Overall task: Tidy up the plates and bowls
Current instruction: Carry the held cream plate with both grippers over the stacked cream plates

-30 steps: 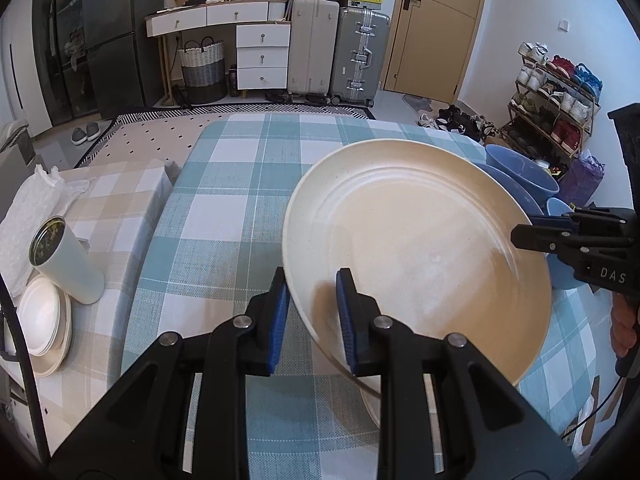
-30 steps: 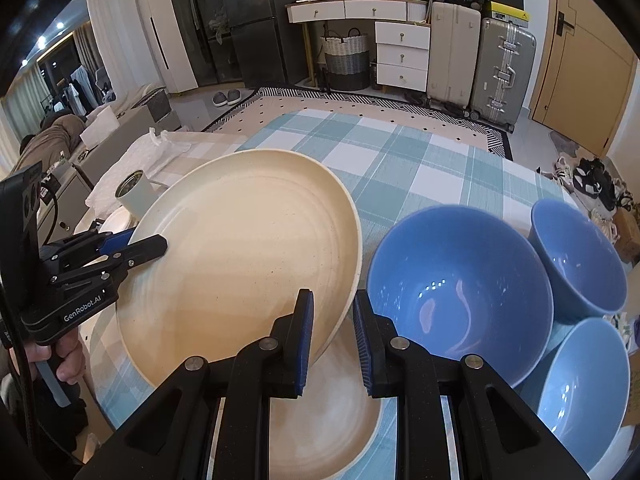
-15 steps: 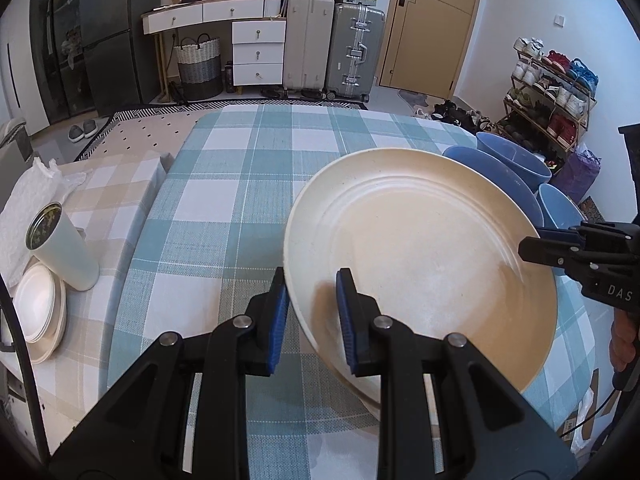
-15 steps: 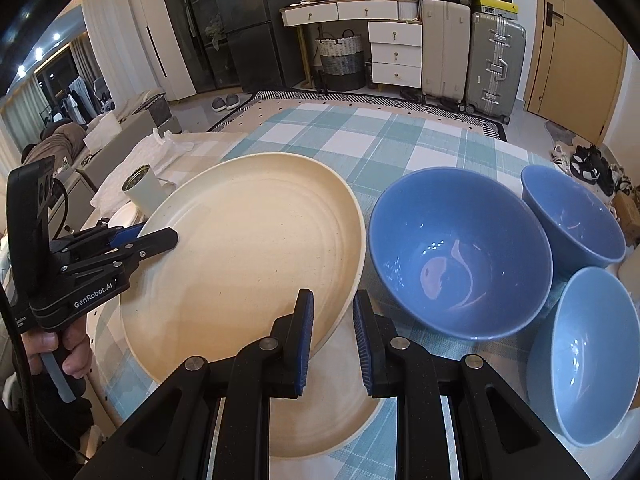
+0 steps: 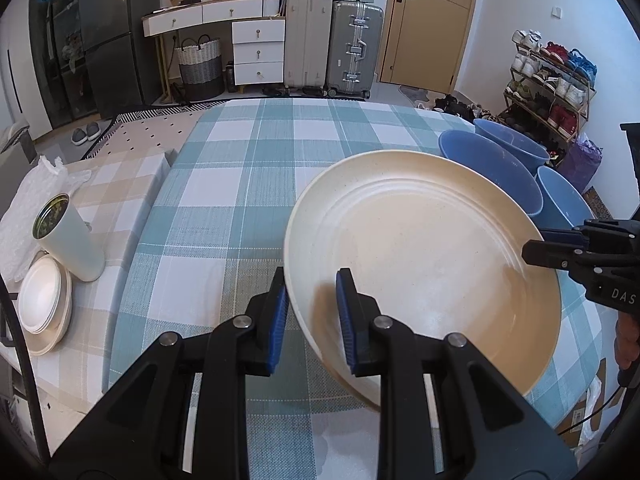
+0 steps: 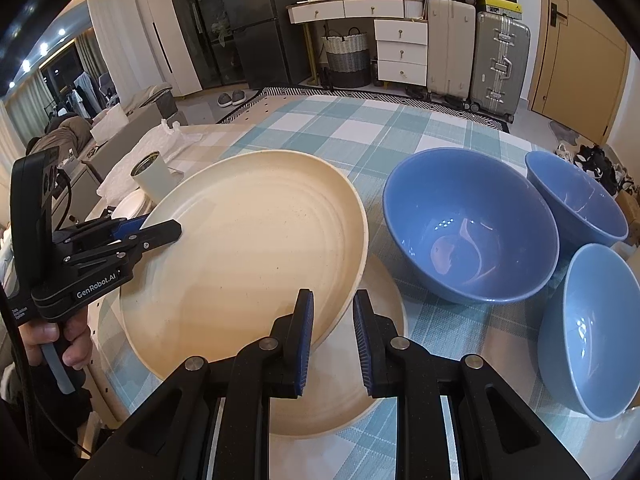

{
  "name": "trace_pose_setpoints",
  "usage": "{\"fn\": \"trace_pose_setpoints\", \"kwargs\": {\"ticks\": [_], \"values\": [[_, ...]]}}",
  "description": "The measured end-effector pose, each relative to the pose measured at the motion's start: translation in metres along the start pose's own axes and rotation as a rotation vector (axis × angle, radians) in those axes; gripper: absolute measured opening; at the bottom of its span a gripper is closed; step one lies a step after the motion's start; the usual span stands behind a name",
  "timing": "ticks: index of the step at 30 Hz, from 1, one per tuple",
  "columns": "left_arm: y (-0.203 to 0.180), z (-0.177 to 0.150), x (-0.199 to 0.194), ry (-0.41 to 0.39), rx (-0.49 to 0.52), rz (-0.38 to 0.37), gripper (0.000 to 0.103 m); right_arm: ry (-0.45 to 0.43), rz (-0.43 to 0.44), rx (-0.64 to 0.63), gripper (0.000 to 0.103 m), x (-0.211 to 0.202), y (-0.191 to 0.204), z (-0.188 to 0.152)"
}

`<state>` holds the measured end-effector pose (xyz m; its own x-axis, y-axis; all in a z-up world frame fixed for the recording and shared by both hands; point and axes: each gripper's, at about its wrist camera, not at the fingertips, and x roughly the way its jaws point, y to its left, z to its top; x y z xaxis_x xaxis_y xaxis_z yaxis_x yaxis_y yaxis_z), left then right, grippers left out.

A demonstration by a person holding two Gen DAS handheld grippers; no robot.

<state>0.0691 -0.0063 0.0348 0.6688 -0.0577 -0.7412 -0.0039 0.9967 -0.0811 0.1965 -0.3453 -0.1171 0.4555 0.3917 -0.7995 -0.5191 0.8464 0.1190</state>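
Both pairs of jaws pinch the rim of one cream plate (image 5: 420,256): the left gripper (image 5: 310,312) has one blue pad under the near rim and the other on the plate's inner face, and the right gripper (image 6: 332,340) bites the opposite rim, one pad above and one below. The plate is tilted, its edge toward the bowls raised, and it hangs over a second cream plate (image 6: 352,392) lying flat on the checked tablecloth (image 5: 248,184).

Taking the held plate as the landmark: the large blue bowl (image 6: 468,224) stands just beside its raised edge, with a thin strip of cloth between them in the right wrist view. Two smaller blue bowls (image 6: 576,196) (image 6: 596,328) crowd beyond that bowl, close to the table's edge. On the plate's other side lies a broad stretch of bare cloth, reaching to the far table edge. Well apart on that side, on a beige checked surface (image 5: 116,196), stand a white cup (image 5: 68,236) and a stack of small white plates (image 5: 42,304), with the cup touching the stack.
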Motion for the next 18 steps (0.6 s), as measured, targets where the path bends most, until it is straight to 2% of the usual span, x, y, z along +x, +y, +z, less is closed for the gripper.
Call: {"fn": "trace_pose_setpoints", "kwargs": {"ticks": [18], "values": [[-0.020,-0.016,0.013,0.026,0.049,-0.012,0.020,0.034,-0.021,0.023,0.020,0.003,-0.010,-0.034]]}}
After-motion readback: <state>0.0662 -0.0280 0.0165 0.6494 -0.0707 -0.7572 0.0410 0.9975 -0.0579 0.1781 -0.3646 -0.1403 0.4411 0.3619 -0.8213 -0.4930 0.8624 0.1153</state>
